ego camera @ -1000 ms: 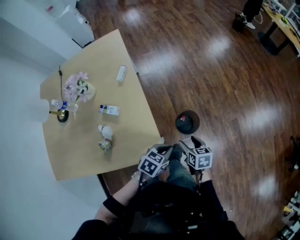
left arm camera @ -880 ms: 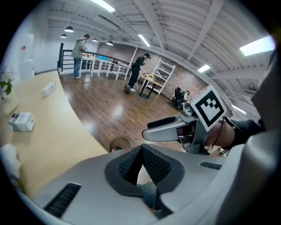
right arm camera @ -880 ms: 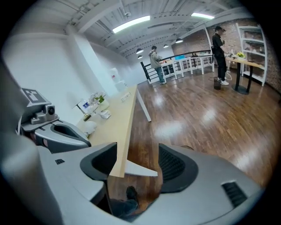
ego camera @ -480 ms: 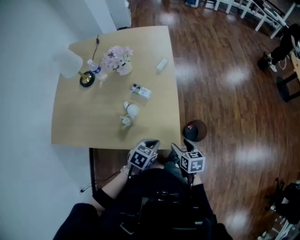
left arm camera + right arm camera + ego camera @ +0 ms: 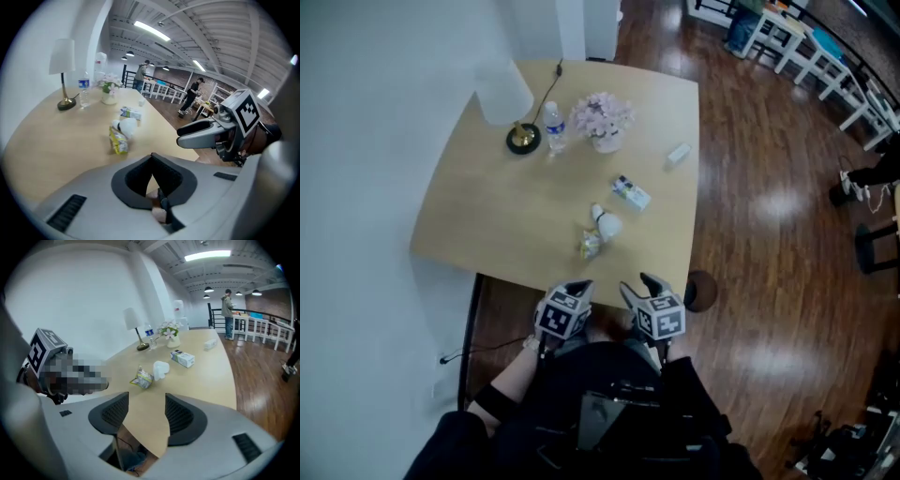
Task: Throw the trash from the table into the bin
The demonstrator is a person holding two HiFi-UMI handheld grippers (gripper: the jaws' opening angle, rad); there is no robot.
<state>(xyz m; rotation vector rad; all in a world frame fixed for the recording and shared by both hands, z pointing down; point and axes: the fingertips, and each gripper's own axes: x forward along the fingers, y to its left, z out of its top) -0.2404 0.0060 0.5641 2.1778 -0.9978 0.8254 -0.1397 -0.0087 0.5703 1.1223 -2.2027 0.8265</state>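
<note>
Left gripper (image 5: 578, 285) was closed, empty. Right gripper (image 5: 643, 279) was part open, its jaws just closing, nothing between them. Both were at the table's (image 5: 506, 216) near edge. Wrapper (image 5: 588, 246), white cup (image 5: 607, 223) and box (image 5: 631, 192) lay on the table. Bin (image 5: 701, 291) stood on the floor beside the table's corner.

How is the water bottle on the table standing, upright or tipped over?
Upright: the water bottle stands on its base, cap up, beside the lamp.

A light wooden table (image 5: 487, 216) stands beside a white wall (image 5: 375, 141) on a dark, glossy wooden floor (image 5: 769, 244). White furniture (image 5: 797, 47) stands farther away. Long ceiling lamps (image 5: 152, 30) shine.
</note>
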